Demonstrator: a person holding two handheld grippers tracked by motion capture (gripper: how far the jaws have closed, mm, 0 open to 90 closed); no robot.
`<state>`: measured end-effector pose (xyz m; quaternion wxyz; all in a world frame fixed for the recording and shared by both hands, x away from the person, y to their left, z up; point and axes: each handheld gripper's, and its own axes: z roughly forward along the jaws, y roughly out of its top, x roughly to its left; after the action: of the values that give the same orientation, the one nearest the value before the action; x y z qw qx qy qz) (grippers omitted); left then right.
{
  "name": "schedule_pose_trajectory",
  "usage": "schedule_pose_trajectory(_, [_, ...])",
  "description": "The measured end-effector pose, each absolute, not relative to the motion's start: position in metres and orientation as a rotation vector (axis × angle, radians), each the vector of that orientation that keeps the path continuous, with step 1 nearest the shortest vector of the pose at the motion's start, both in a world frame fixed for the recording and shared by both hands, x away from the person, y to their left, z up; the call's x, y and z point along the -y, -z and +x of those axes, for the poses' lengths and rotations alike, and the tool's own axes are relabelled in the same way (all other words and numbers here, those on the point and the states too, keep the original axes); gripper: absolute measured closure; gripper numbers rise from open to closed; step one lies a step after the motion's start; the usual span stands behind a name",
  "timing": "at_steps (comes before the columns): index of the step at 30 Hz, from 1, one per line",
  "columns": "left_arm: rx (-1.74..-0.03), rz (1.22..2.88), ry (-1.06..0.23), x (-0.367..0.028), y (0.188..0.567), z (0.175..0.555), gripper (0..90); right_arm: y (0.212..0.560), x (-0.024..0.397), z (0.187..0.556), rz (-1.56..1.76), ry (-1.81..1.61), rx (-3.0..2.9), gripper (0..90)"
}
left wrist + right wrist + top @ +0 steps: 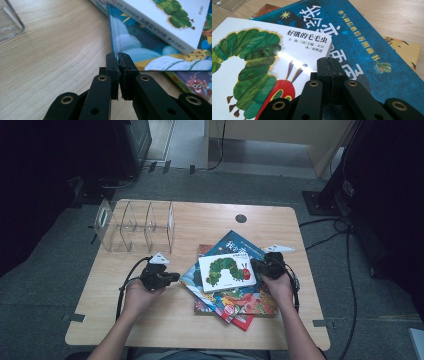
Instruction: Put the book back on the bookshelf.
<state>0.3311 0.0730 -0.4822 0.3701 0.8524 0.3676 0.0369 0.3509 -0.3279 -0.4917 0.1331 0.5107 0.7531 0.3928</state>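
A pile of picture books lies right of the table's middle. On top is a white book with a green caterpillar [226,271] [165,22] [249,67]. Under it lie a dark blue book [235,245] [367,50] and a light blue one [191,276] [135,45]. My left gripper [176,277] [117,56] is shut, its tips at the light blue book's left edge, nothing visible between them. My right gripper [254,264] [328,60] is shut and empty, its tips at the caterpillar book's right corner.
A clear acrylic divider rack [135,225] [7,22] stands at the back left of the wooden table [150,320]. A round cable hole [241,218] sits near the back edge. Bare wood lies left of and in front of the pile.
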Motion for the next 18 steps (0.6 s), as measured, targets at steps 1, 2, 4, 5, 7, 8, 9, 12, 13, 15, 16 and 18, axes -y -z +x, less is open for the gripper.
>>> schedule_pose_trajectory(1, [-0.943, 2.187, -0.095, -0.073, 0.482, 0.331, 87.8, 0.492, 0.328, 0.351, 1.481, -1.139, -2.184, 89.4])
schedule_pose_trajectory(2, [-0.934, 2.189, -0.095, -0.070, 0.482, 0.330, 87.7, 0.492, 0.325, 0.353, 1.469, -1.146, -2.200, 89.4])
schedule_pose_trajectory(4, [-0.931, 2.183, -0.089, -0.068, 0.482, 0.329, 87.7, 0.492, 0.323, 0.353, 1.464, -1.150, -2.210, 89.4])
schedule_pose_trajectory(5, [-0.932, 2.178, -0.086, -0.066, 0.482, 0.329, 87.6, 0.492, 0.321, 0.354, 1.453, -1.151, -2.216, 89.4])
schedule_pose_trajectory(7, [-0.927, 2.173, -0.075, -0.063, 0.483, 0.328, 87.6, 0.492, 0.317, 0.354, 1.443, -1.157, -2.234, 89.4])
schedule_pose_trajectory(8, [-0.922, 2.178, -0.078, -0.061, 0.483, 0.328, 87.6, 0.492, 0.316, 0.355, 1.441, -1.163, -2.238, 89.8])
schedule_pose_trajectory(9, [-0.918, 2.179, -0.072, -0.059, 0.483, 0.327, 87.6, 0.492, 0.314, 0.355, 1.440, -1.168, -2.246, 90.0])
schedule_pose_trajectory(12, [-0.901, 2.188, -0.063, -0.052, 0.485, 0.325, 87.6, 0.492, 0.308, 0.355, 1.420, -1.177, -2.266, 90.0])
schedule_pose_trajectory(13, [-0.897, 2.193, -0.062, -0.050, 0.485, 0.324, 87.6, 0.492, 0.308, 0.355, 1.420, -1.177, -2.266, 90.0])
schedule_pose_trajectory(15, [-0.889, 2.189, -0.055, -0.047, 0.486, 0.323, 87.6, 0.492, 0.306, 0.355, 1.418, -1.183, -2.274, 90.0])
schedule_pose_trajectory(16, [-0.887, 2.185, -0.046, -0.045, 0.486, 0.322, 87.5, 0.492, 0.304, 0.354, 1.416, -1.188, -2.284, 90.0])
schedule_pose_trajectory(18, [-0.885, 2.189, -0.054, -0.045, 0.486, 0.322, 88.3, 0.492, 0.303, 0.354, 1.414, -1.188, -2.287, 90.0])
